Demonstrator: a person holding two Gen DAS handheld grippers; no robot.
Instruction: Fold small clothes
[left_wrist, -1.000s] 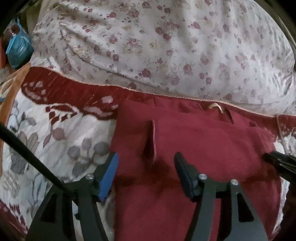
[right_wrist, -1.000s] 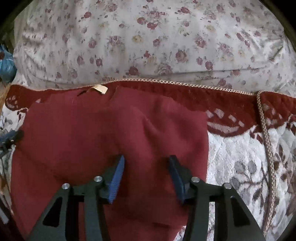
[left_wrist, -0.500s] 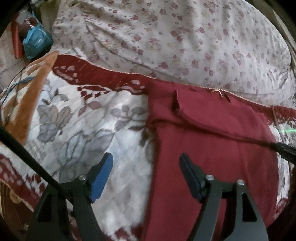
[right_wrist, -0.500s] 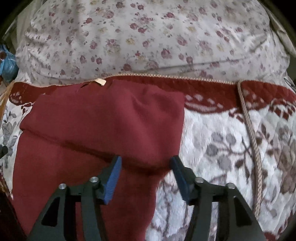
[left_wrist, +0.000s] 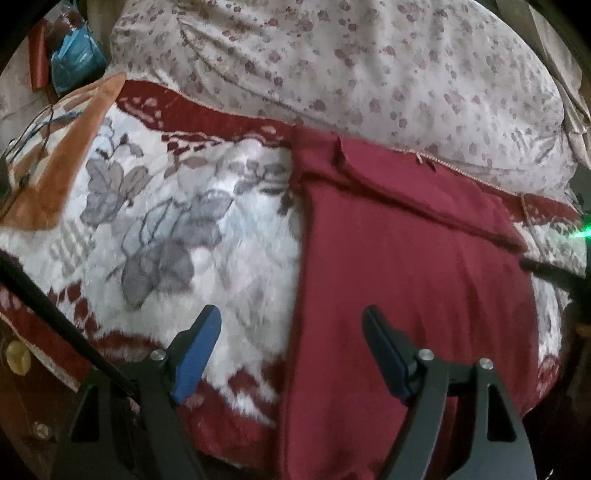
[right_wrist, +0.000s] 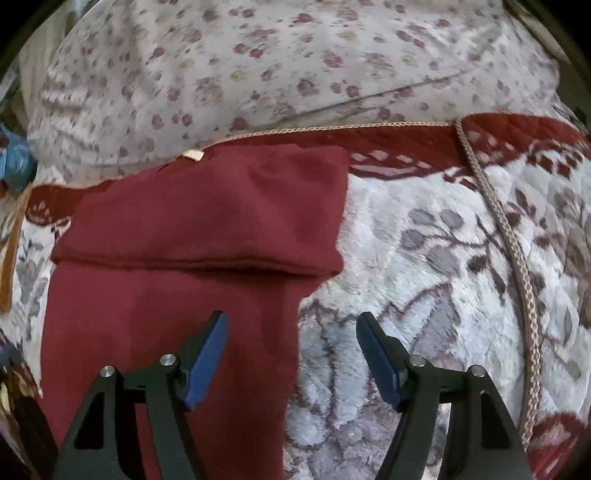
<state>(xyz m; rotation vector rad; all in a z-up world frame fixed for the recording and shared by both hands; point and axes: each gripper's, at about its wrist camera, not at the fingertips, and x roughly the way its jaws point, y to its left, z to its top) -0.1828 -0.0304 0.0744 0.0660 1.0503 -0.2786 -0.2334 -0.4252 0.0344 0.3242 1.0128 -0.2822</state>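
A dark red knitted garment (left_wrist: 413, 280) lies flat on a plush white bed blanket with grey flowers and a dark red border (left_wrist: 207, 236), its far end folded back over itself into a thick band that ends in a straight crosswise fold. The far end of the garment reaches the blanket's far edge, where a bulky cream quilt with small red flowers (left_wrist: 351, 70) is heaped. The left gripper (left_wrist: 291, 347) hangs above the garment's left side edge with its blue-padded jaws spread wide and nothing between them; one pad is over bare blanket, the other over red cloth. The right gripper (right_wrist: 291, 347) hangs above the garment's right side edge (right_wrist: 299, 332), its jaws likewise wide and empty. Only the left wrist view shows an orange cloth (left_wrist: 62, 155) at the bed's far left corner and a blue plastic bag (left_wrist: 75, 61) beyond it, plus the dark tip of the other gripper at the far right. Only the right wrist view shows the small tan label (right_wrist: 192, 155) clearly at the garment's far end and a braided tan cord (right_wrist: 517, 258) running along the blanket towards the near edge.
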